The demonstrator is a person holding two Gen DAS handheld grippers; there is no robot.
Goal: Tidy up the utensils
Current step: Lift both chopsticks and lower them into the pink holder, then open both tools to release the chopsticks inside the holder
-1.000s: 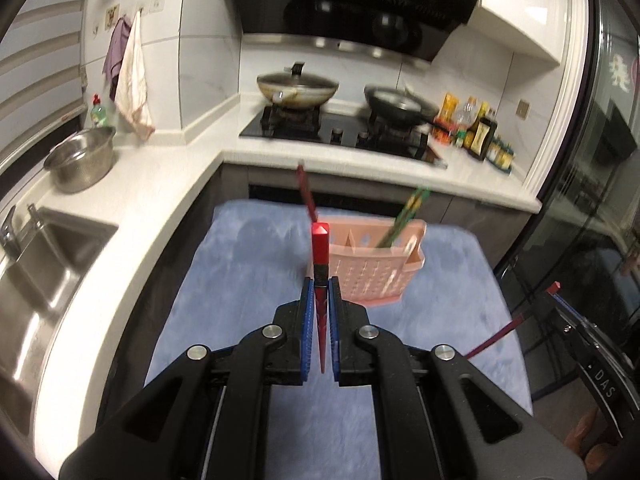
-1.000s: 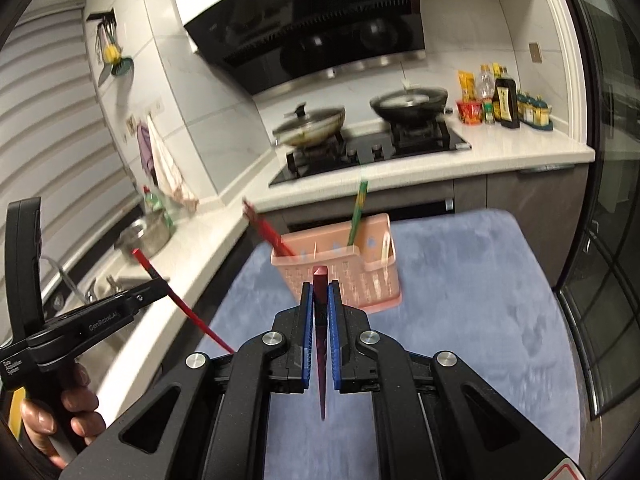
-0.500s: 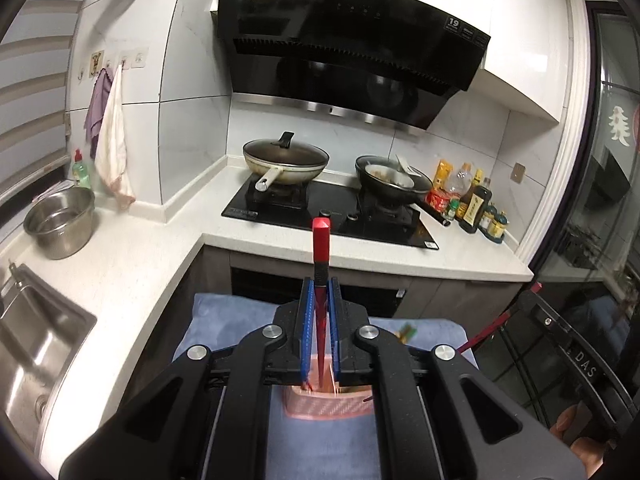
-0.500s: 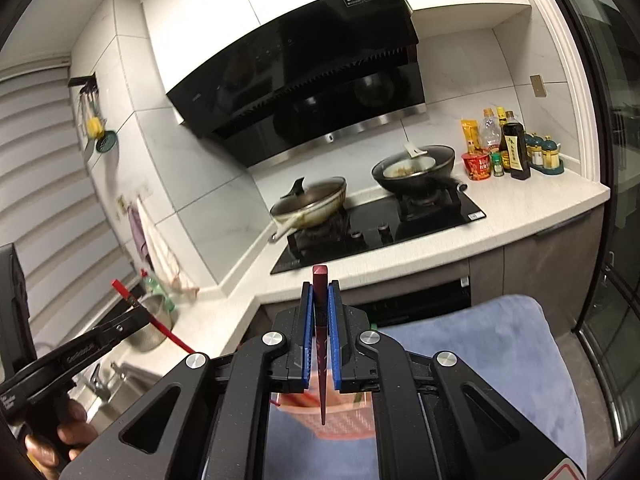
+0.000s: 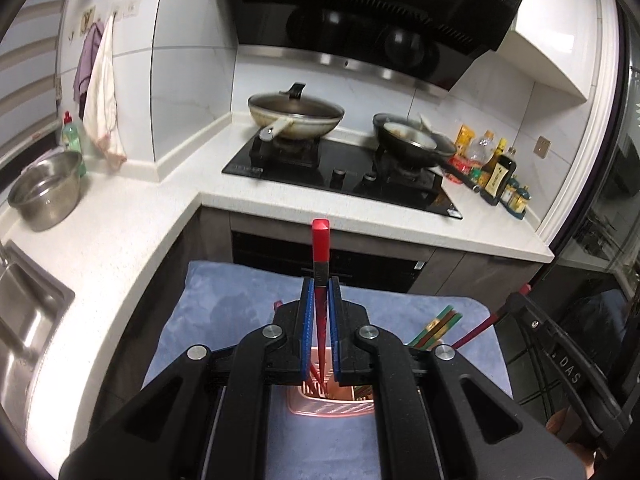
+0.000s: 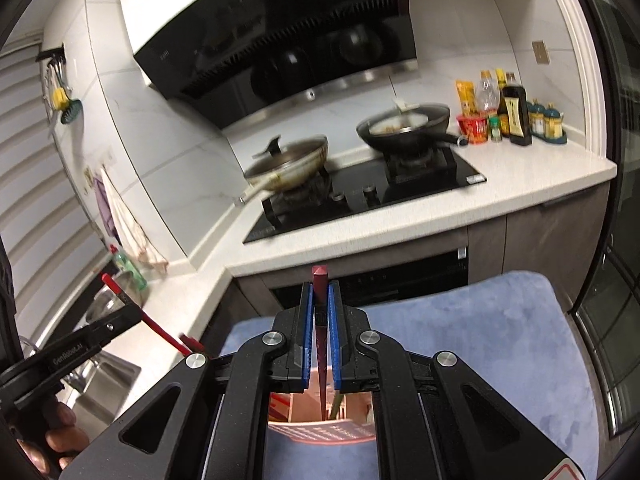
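Left claw (image 5: pixel 321 336) clamped on a bright red chopstick (image 5: pixel 320 248) and right claw (image 6: pixel 320 338) clamped on a dark red chopstick (image 6: pixel 320 284), each stick pointing tip-down into the pink slotted utensil basket (image 6: pixel 320 434) standing on the blue-towelled surface (image 6: pixel 500 332) below both claws.

We hold our left gripper (image 5: pixel 321 308) low in the frame's centre, jaws pinched nearly together. Our right gripper (image 6: pixel 320 312) sits likewise, jaws equally narrow.
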